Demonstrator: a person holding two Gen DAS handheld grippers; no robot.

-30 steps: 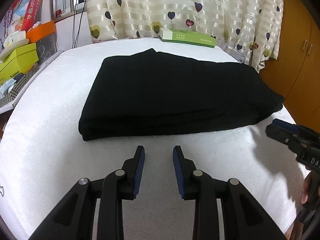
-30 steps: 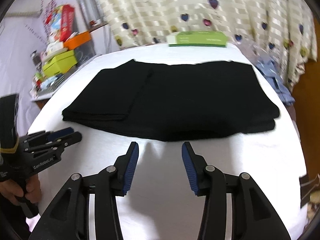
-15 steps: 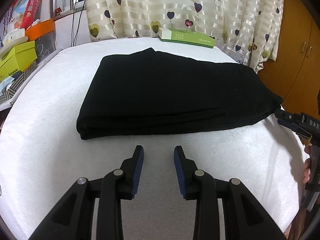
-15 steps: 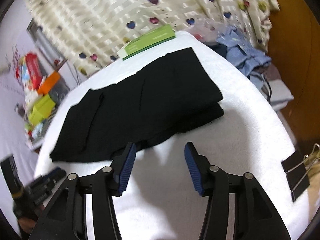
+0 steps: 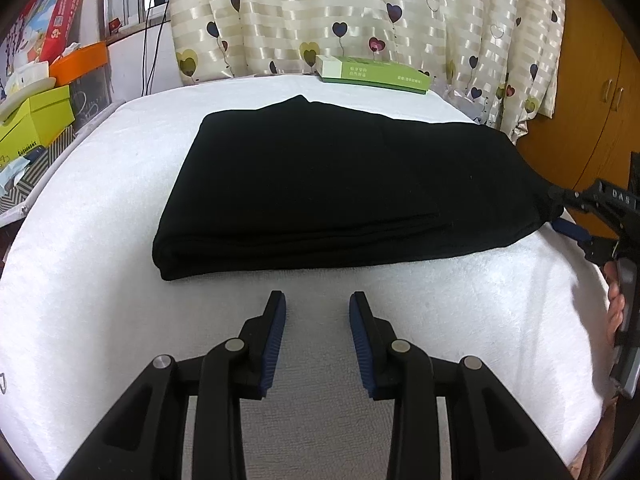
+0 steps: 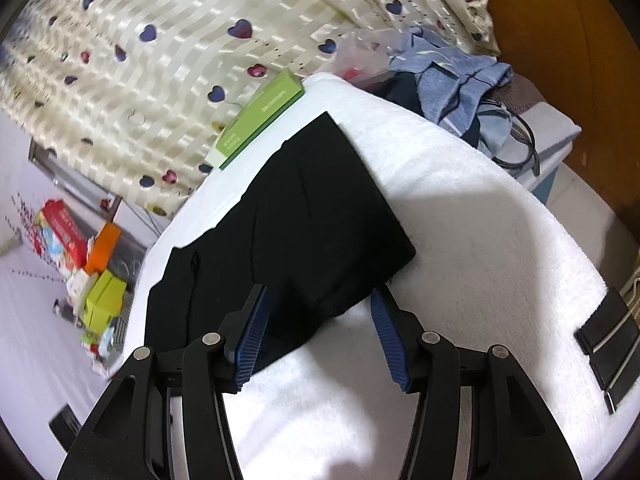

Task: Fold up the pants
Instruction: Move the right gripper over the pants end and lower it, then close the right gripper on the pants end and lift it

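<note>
Folded black pants (image 5: 340, 184) lie as a flat stack on the white towel-covered table (image 5: 100, 280). My left gripper (image 5: 318, 300) hovers open just short of their near long edge, with nothing between its blue pads. At the pants' right end my right gripper (image 5: 560, 212) shows, held by a hand (image 5: 616, 308). In the right wrist view the right gripper (image 6: 320, 296) is open and straddles the near corner of the pants (image 6: 304, 232). The cloth lies between the fingers, and the pads are apart from it.
A green box (image 5: 372, 74) lies at the table's far edge, in front of a heart-print curtain (image 5: 360, 8). Black binder clips (image 6: 608, 340) grip the table's right rim. Blue clothes (image 6: 452, 76) are piled beyond it. Yellow-green boxes (image 5: 36, 120) stand left, a wooden cabinet (image 5: 592, 80) right.
My right gripper swung round to the pants' right end and moved in until the corner lay between its open fingers. The left gripper barely shifted.
</note>
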